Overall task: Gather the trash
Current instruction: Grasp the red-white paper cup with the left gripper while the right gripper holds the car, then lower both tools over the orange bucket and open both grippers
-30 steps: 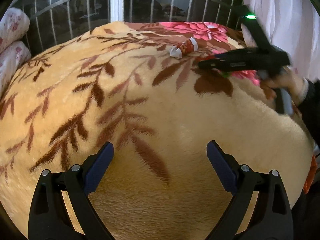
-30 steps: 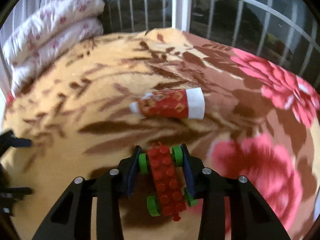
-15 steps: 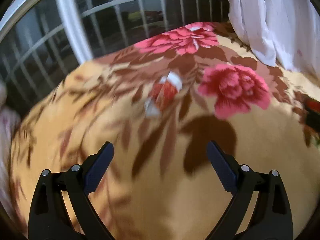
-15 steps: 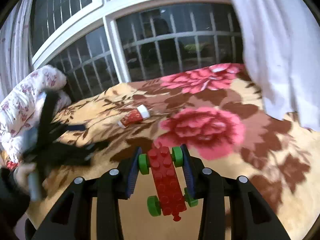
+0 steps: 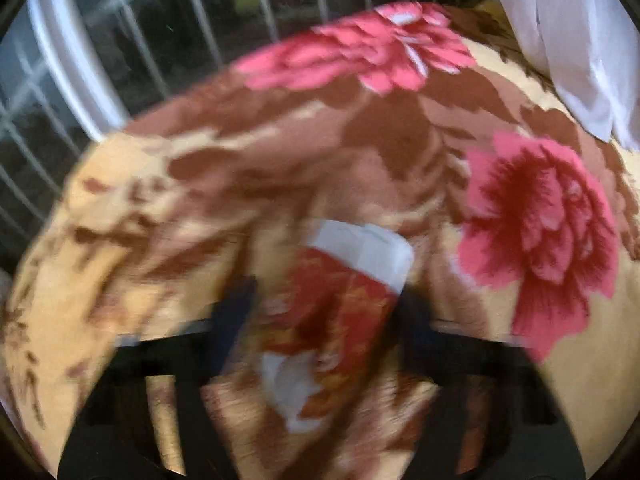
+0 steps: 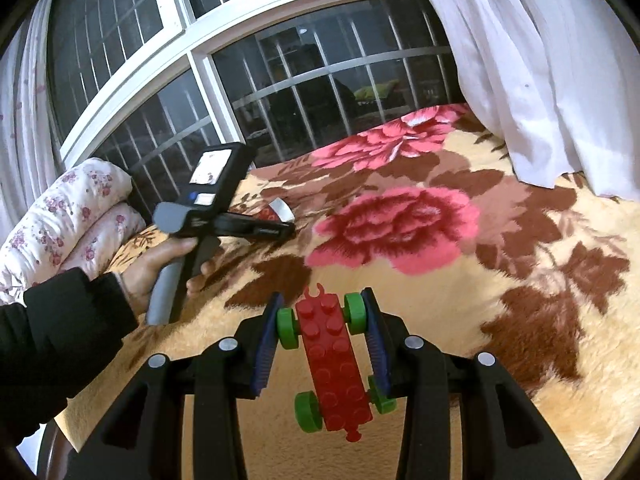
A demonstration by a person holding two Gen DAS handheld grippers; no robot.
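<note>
- A bed under a floral blanket [image 6: 420, 240] beside a barred window [image 6: 320, 80].
- Our left hand-held gripper [image 5: 320, 312] flanks the red-and-white paper cup [image 5: 340, 312]; blur hides its grip.
- Our right hand-held gripper [image 6: 322, 332] pinches a red toy car [image 6: 334, 364].

No legible text, perhaps through blur.

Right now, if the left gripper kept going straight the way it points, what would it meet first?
The crushed red-and-white paper cup, already lying between the left gripper fingers on the floral blanket. Motion blur leaves contact unclear.
</note>
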